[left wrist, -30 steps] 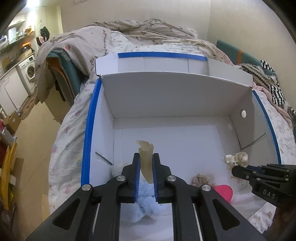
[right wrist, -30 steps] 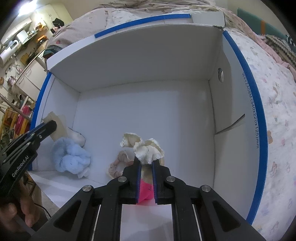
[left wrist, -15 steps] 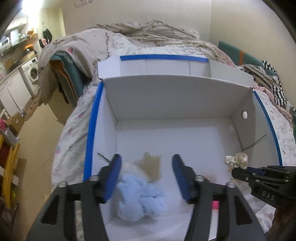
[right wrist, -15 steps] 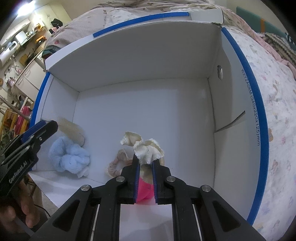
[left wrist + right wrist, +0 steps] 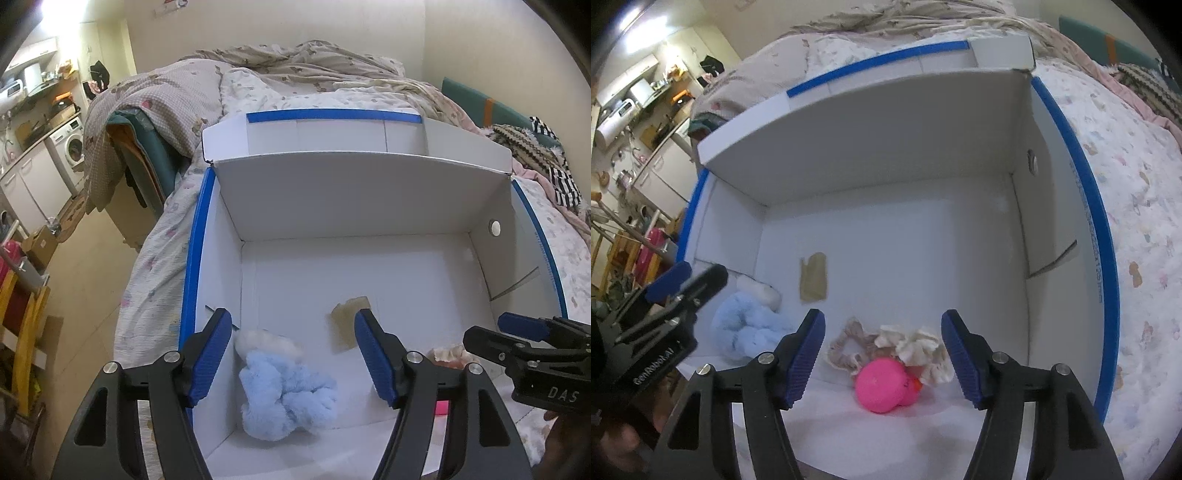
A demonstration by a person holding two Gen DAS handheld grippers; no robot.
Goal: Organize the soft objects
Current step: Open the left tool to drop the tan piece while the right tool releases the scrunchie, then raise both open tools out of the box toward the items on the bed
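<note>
A white box with blue-taped rims point(image 5: 194, 266) point(image 5: 1104, 280) stands on a bed. On its floor lie a fluffy light-blue scrunchie point(image 5: 286, 400) point(image 5: 746, 328), a white fluffy piece point(image 5: 266, 341) behind it, and a flat tan cloth point(image 5: 349, 326) point(image 5: 813, 277). My left gripper point(image 5: 293, 360) hangs over these, jaws opening, nothing between them. Below my right gripper point(image 5: 882, 360), whose jaws are also opening and empty, lie a pink round plush point(image 5: 882, 384), a cream ruffled scrunchie point(image 5: 919, 345) and a beige scrunchie point(image 5: 849, 345). Each gripper shows in the other's view.
The box's rear flap point(image 5: 354, 138) stands up behind it. Rumpled quilts point(image 5: 295, 70) and striped clothes point(image 5: 554, 173) cover the bed. Left of the bed are a chair draped with a blanket point(image 5: 140, 147), a washing machine point(image 5: 72, 147) and a yellow rack point(image 5: 22, 332).
Both grippers opened. The left let go of the tan cloth, which now lies flat on the box floor. The right released the cream scrunchie, which dropped beside the pink plush.
</note>
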